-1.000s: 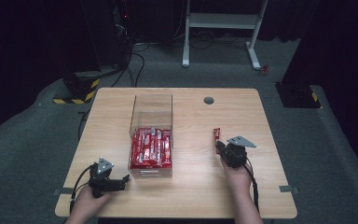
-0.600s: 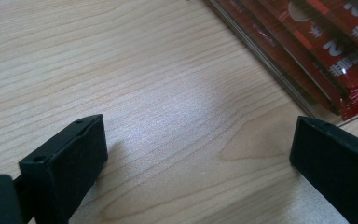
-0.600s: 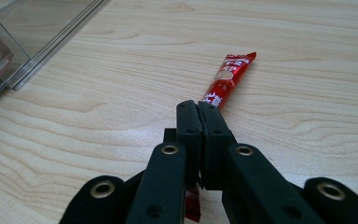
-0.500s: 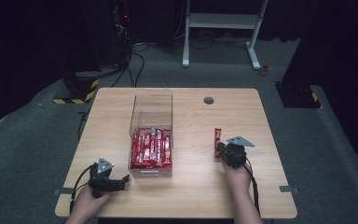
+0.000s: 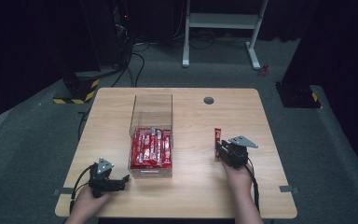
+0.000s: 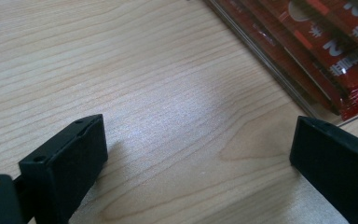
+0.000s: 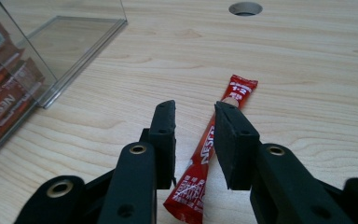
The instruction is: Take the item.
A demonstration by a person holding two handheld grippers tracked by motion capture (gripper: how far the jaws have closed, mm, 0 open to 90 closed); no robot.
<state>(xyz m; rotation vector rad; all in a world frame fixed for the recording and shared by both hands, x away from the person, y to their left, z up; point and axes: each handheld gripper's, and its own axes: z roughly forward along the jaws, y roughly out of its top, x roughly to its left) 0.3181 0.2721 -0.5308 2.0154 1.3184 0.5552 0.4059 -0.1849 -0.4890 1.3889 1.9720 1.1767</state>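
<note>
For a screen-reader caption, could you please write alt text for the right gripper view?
Two black fingers straddle a red coffee stick sachet lying flat on the wooden table, with a gap on each side. A clear box of similar sachets stands at left.

The left gripper [image 6: 200,154] hangs over bare table [image 6: 135,84], jaws wide apart, red sachets [image 6: 326,42] in a clear box at upper right.

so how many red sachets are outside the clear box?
1. The single red sachet lies flat on the table, right of the clear box, between the jaws of the right claw, not clamped. The rest are packed inside the box; others could be hidden.
</note>
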